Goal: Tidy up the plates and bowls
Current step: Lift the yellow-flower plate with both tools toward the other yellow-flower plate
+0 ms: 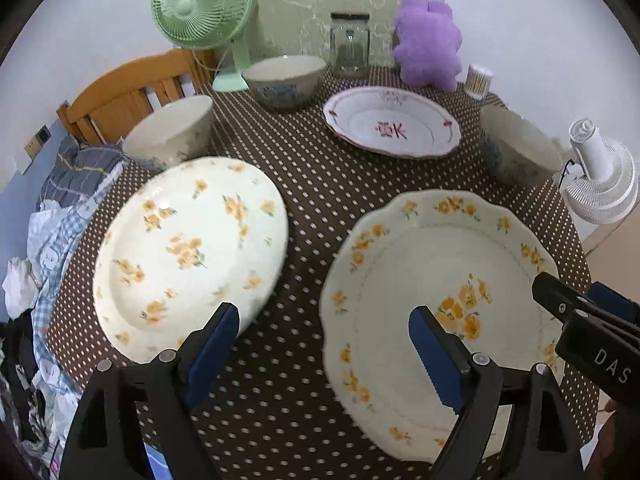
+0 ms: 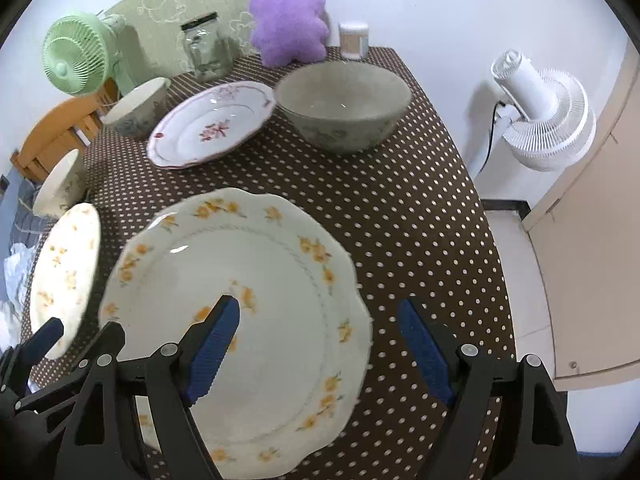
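Two yellow-flowered plates lie at the table's near side: a round one (image 1: 192, 248) on the left and a scalloped one (image 1: 436, 300) on the right, also in the right wrist view (image 2: 256, 312). A red-patterned plate (image 1: 392, 122) lies farther back. Three bowls stand around: left (image 1: 170, 132), back (image 1: 285, 80), right (image 1: 518, 148). My left gripper (image 1: 324, 344) is open above the gap between the two near plates. My right gripper (image 2: 318, 344) is open over the scalloped plate's right rim, empty.
A green fan (image 1: 202, 8), glass jar (image 1: 349, 44), purple plush toy (image 1: 428, 42) and toothpick holder (image 1: 478, 80) stand along the table's back edge. A wooden chair (image 1: 132, 92) and a pile of clothes (image 1: 48, 264) are on the left. A white fan (image 2: 544, 116) stands right.
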Demonstrator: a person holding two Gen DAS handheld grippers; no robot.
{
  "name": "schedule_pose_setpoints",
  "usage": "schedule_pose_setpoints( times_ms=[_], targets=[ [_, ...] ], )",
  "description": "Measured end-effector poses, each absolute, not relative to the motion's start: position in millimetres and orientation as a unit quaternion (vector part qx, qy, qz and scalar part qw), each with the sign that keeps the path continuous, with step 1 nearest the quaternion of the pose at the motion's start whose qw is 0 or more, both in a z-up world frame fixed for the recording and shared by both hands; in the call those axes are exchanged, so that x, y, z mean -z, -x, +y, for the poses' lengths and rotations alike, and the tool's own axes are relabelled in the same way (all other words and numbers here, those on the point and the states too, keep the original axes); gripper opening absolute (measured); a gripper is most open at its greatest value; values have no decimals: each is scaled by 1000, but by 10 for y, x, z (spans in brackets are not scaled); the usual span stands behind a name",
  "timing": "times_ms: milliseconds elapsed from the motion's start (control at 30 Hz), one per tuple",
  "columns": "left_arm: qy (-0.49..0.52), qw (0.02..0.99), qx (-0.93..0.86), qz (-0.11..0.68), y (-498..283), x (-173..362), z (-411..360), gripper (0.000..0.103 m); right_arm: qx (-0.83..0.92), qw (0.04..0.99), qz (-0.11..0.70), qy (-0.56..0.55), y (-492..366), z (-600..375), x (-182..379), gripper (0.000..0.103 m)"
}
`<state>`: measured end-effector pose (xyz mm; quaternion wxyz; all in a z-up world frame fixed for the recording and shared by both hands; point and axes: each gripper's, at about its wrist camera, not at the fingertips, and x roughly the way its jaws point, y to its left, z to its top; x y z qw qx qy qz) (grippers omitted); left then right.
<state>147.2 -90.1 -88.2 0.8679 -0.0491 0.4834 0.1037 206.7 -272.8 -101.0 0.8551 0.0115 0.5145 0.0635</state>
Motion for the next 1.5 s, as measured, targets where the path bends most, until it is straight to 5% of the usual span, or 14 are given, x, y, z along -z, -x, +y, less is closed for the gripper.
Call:
schedule_pose_setpoints(
  times_ms=[567, 1500],
  targets=[
    [26, 880, -59, 470, -1440, 751, 148, 89, -59, 871, 487, -19, -1767, -1531, 750, 84],
    [47, 846, -75, 526, -1752, 1345, 1242, 90, -60, 835, 547, 0, -2210, -299, 1362, 80]
  ],
)
